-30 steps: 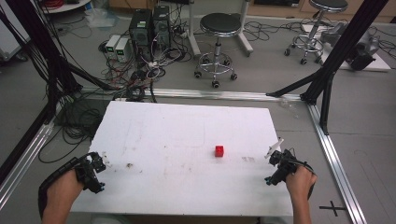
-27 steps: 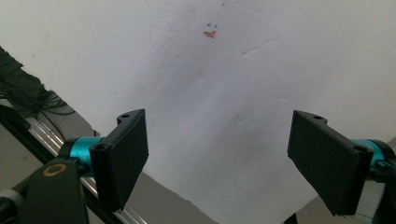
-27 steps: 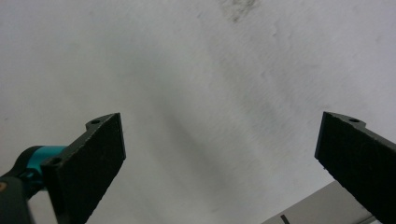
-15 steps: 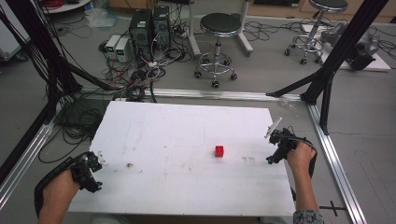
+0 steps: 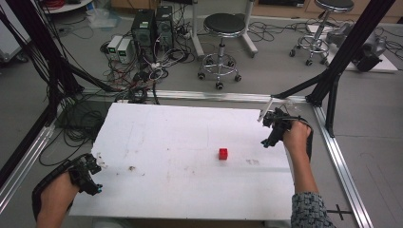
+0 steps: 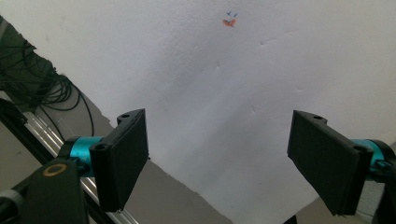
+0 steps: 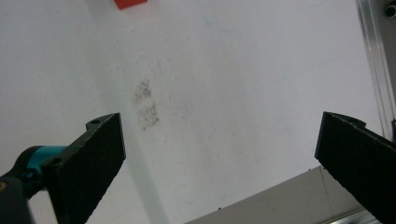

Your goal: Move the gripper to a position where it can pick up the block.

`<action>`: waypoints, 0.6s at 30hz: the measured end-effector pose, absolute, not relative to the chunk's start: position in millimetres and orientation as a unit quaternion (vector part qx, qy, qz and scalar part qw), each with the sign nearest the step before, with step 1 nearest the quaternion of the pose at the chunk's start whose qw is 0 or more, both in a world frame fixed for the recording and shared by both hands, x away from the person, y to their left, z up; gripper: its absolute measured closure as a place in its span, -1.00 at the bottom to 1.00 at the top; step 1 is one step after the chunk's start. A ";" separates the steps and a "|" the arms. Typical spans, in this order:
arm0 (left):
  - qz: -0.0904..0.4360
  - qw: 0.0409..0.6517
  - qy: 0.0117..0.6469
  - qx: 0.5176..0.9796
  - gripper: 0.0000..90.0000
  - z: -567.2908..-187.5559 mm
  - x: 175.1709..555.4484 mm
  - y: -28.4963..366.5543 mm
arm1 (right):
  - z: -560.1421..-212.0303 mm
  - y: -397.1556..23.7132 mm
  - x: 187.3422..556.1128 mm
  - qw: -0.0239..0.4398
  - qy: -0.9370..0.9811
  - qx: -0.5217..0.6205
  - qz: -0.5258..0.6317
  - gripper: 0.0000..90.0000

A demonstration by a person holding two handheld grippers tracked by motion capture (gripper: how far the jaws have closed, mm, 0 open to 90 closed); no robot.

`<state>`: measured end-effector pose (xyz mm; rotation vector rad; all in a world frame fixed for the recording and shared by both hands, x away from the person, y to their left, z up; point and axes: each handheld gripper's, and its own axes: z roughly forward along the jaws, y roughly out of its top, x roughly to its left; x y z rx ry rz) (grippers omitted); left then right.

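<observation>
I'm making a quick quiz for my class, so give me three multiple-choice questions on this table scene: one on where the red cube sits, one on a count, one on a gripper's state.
1. Where is the red cube on the white board?
A. right of centre
B. far left corner
C. off the board

2. How many cubes lie on the board?
A. three
B. one
C. two

3. How do the right gripper's jaws stand?
A. shut on the cube
B. shut, empty
C. open, empty

Answers: 1 A, the high view puts it right of the middle; 2 B, one cube shows; 3 C, wide gap with bare board between.
</observation>
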<state>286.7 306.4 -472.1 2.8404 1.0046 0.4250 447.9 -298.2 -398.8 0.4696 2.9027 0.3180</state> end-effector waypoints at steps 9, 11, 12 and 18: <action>0.141 0.055 0.330 0.932 -0.54 -470.4 286.3 304.3 | -397.4 -257.8 455.3 0.071 0.986 0.115 0.096 -0.98; 0.139 0.053 0.325 0.934 -0.54 -470.2 286.7 304.0 | -399.8 -249.4 455.4 0.067 0.988 0.111 0.090 -0.98; 0.139 0.053 0.324 0.934 -0.54 -470.2 286.9 303.9 | -399.8 -249.4 455.4 0.067 0.988 0.111 0.090 -0.98; 0.140 0.057 0.329 0.932 -0.54 -470.2 286.5 303.5 | -409.4 -223.2 457.5 0.058 0.992 0.087 0.077 -0.98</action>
